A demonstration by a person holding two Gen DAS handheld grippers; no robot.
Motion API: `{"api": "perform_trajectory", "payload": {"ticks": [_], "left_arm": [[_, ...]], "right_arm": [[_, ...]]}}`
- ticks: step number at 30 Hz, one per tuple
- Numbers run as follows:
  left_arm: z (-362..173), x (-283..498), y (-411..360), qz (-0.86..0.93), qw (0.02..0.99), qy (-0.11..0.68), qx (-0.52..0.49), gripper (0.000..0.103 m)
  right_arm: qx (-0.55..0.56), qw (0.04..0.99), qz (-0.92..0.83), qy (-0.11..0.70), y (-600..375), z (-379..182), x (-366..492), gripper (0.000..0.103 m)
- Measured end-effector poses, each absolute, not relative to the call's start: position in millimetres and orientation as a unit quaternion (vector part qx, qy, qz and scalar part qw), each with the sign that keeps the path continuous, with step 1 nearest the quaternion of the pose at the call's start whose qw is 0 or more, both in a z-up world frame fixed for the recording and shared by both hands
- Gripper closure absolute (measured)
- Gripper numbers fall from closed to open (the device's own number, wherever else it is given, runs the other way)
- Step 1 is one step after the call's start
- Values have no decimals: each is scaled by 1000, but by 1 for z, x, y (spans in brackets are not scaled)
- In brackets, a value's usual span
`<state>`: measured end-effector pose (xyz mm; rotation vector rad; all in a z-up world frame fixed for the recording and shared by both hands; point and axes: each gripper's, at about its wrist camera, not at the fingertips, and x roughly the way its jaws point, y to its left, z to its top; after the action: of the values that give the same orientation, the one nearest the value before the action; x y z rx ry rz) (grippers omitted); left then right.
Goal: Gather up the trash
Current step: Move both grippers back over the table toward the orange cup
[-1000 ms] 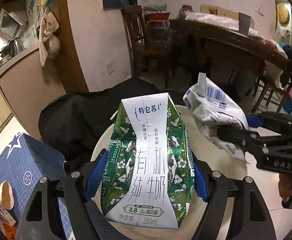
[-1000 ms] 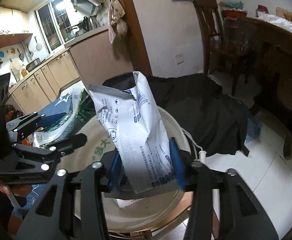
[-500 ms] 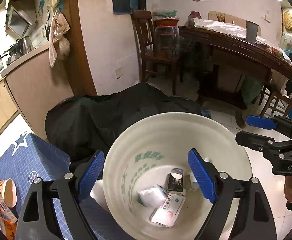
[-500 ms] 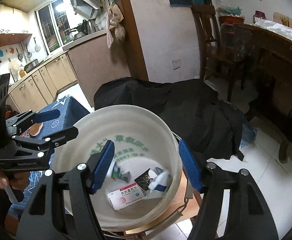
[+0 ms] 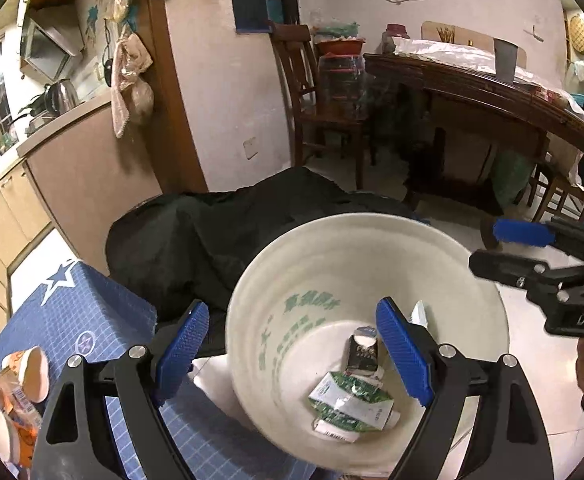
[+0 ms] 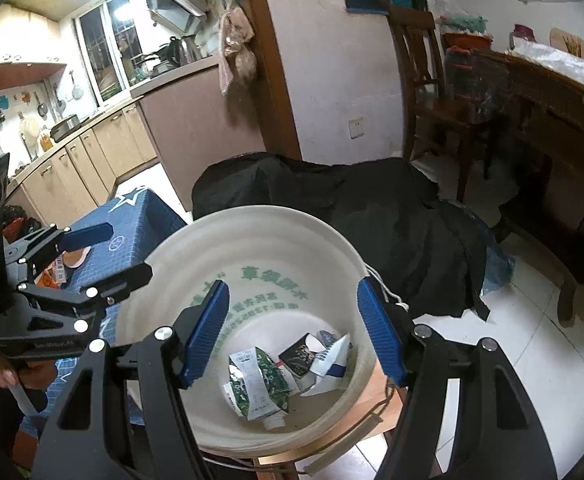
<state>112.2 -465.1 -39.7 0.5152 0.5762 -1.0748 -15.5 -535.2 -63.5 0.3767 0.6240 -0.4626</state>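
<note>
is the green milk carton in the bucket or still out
In. The milk carton lies crumpled on the bottom of the bucket, beside other wrappers; no hand-held gripper holds it.

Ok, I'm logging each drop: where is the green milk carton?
The green milk carton lies crumpled on the bottom of the white bucket, left of the dark small carton, below both open grippers.

One round white plastic bucket [image 6: 252, 224], one crumpled green milk carton [image 6: 258, 380], one small black carton [image 5: 363, 354], two blue-padded grippers
</note>
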Motion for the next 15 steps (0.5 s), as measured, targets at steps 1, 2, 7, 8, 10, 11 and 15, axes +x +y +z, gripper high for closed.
{"api": "perform_trajectory", "payload": {"ticks": [1,2,7,8,10,11,15], "left_arm": [[-40,112,-460,-496,791,265,241,17],[-40,111,-452,-493,794,261,242,17],[-44,121,-408,-474,809,261,230,17],[-45,124,-398,-470,812,264,226,17],[-50,132,-374,-453,821,270,218,17],[-53,137,-362,-446,825,275,212,17],[-64,157,-312,-414,839,295,193,17]], "right_arm": [[180,910,-221,301,-531,-61,-14,39],[176,913,-215,299,-525,-59,-12,39],[154,929,-171,290,-491,-46,5,39],[150,932,-161,288,-482,-44,10,39],[141,938,-137,285,-465,-39,22,39],[135,940,-126,285,-457,-38,28,39],[109,946,-81,295,-421,-39,62,39]]}}
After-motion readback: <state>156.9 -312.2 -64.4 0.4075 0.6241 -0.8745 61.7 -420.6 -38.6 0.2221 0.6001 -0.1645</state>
